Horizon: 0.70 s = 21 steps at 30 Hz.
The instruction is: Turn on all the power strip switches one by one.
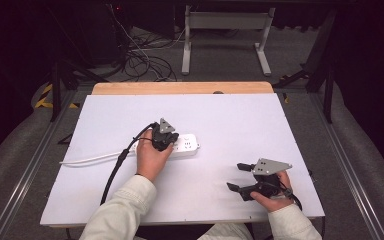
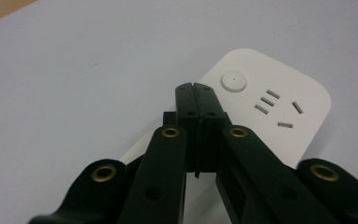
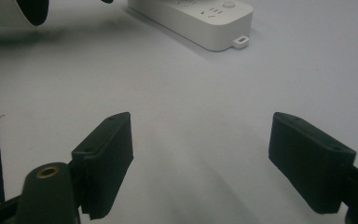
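Note:
A white power strip point(image 1: 187, 145) lies flat near the middle of the white table point(image 1: 240, 115), and its white cord point(image 1: 92, 159) runs off to the left. My left gripper point(image 1: 164, 141) is over the strip with its jaws shut together and nothing between them. In the left gripper view the tips point(image 2: 195, 88) sit over the strip's top point(image 2: 279, 107), just left of its round button point(image 2: 233, 81). My right gripper point(image 1: 236, 176) rests near the table's front right, open, with bare table between its pads point(image 3: 106, 154). The strip's end point(image 3: 200, 21) lies farther off.
A wooden strip point(image 1: 180, 88) borders the table's far edge. Behind the table, cables point(image 1: 145, 60) lie on the floor beside a white metal frame point(image 1: 225, 30). The left gripper's black cable point(image 1: 114, 172) trails toward the front edge. A pale sleeve point(image 3: 9, 9) shows at the upper left.

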Each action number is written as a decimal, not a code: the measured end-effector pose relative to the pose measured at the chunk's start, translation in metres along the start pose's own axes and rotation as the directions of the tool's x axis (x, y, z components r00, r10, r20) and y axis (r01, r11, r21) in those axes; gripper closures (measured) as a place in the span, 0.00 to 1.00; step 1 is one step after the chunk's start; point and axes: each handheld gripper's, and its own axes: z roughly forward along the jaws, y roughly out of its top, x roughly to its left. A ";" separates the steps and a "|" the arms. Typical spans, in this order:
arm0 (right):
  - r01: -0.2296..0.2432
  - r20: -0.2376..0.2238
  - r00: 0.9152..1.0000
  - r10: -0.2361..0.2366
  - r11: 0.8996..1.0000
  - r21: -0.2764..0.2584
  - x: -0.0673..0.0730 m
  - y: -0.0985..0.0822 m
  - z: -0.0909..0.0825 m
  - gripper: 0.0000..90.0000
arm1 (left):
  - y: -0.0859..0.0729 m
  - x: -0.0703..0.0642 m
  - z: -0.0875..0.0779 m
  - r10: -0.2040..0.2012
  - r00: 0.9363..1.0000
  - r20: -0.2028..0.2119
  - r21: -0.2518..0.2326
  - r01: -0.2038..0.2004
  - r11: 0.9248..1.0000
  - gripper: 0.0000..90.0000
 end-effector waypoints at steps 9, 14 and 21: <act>0.001 -0.004 1.000 -0.001 1.000 0.005 0.001 0.000 0.001 0.25 | -0.001 -0.001 0.001 -0.007 1.000 -0.007 0.003 0.007 1.000 1.00; 0.000 -0.007 1.000 0.000 1.000 0.005 0.001 0.000 0.001 0.25 | -0.002 0.001 0.001 -0.018 1.000 -0.019 0.001 0.018 1.000 1.00; -0.001 -0.004 1.000 0.001 1.000 0.001 -0.001 0.000 0.000 0.25 | 0.007 0.003 -0.003 -0.028 0.999 0.026 -0.037 0.029 0.999 1.00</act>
